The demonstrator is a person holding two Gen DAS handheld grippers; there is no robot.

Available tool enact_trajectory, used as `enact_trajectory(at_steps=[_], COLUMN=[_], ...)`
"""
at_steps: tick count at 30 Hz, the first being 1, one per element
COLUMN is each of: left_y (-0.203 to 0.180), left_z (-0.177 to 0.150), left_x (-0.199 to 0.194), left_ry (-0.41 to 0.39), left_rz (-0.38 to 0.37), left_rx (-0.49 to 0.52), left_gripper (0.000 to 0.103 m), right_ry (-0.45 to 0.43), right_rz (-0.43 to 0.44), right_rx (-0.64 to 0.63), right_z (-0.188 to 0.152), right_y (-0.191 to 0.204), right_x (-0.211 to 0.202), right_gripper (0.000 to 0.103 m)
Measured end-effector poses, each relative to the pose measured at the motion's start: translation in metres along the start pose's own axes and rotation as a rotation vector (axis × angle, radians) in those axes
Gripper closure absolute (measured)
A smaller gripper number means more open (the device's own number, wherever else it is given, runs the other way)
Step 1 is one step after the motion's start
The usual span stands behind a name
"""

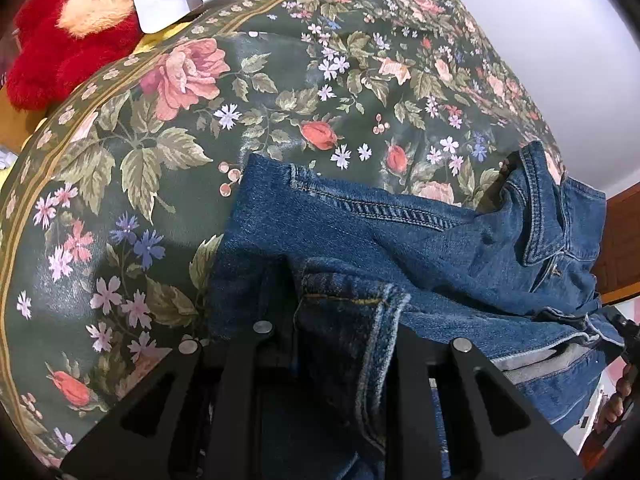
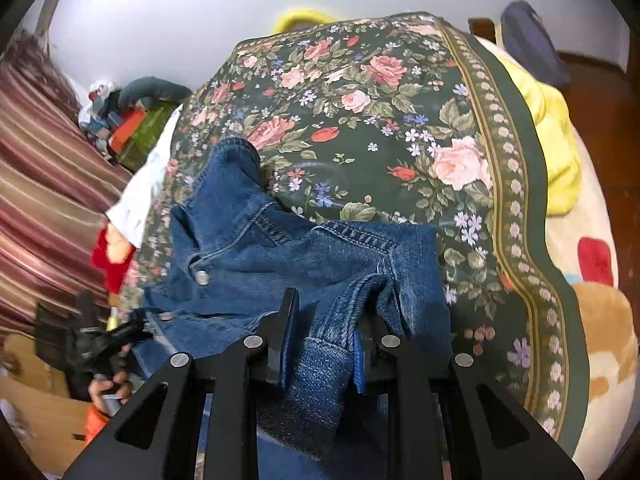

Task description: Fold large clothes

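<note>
The left gripper (image 1: 332,320) is closed on a cuffed edge of the denim jacket (image 1: 400,240), with the fabric pressed between its fingers. The right gripper (image 2: 328,332) also pinches a fold of the denim jacket (image 2: 280,256), its jaws nearly together around the cloth. The jacket lies crumpled on the floral cloth (image 1: 200,120), at its near edge. Beyond the floral cloth's far border sits a red plush toy (image 1: 60,48). No container is visible.
</note>
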State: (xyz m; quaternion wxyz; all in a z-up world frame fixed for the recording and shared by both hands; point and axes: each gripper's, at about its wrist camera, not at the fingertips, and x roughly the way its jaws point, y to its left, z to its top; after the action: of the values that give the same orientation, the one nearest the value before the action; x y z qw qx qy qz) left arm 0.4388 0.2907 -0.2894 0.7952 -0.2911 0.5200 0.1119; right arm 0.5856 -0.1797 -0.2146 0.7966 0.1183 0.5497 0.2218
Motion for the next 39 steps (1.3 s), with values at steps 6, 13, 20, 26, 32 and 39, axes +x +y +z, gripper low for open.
enact_trajectory(at_steps=[6,13,20,26,32,39], left_y=[-0.020,-0.031,-0.021,-0.037,-0.078,-0.114], left_z=[-0.004,0.009,0.005,-0.045,-0.091,-0.078], left_x=[-0.006,-0.093,-0.155,-0.136,-0.077,-0.015], left_ry=[0.016,-0.187,-0.299,-0.214,-0.088,-0.046], left_rz=[0.072,0.067,0.065,0.082,0.111,0.161], left_rx=[0.151,0.132,0.152,0.294,0.488,0.525], left_gripper=[0.080,0.031,0.018,0.018,0.018,0.018], right_ry=[-0.154,-0.096,-0.061,0.007,0.082,0.059], right_rz=[-0.233,-0.256,-0.181,-0.143,-0.202,-0.274], right_rx=[0.021,-0.134,-0.267,-0.302,-0.351,-0.510], right_z=[0.005,-0.043,-0.090,-0.112,-0.121,-0.105], right_y=[-0.022,0.002,0.045,0.068,0.084,0.108], right_x=[-0.078,-0.104,-0.089,-0.050,0.002,0.030], right_gripper=[0.085,0.085,0.085,0.085,0.085,0.085])
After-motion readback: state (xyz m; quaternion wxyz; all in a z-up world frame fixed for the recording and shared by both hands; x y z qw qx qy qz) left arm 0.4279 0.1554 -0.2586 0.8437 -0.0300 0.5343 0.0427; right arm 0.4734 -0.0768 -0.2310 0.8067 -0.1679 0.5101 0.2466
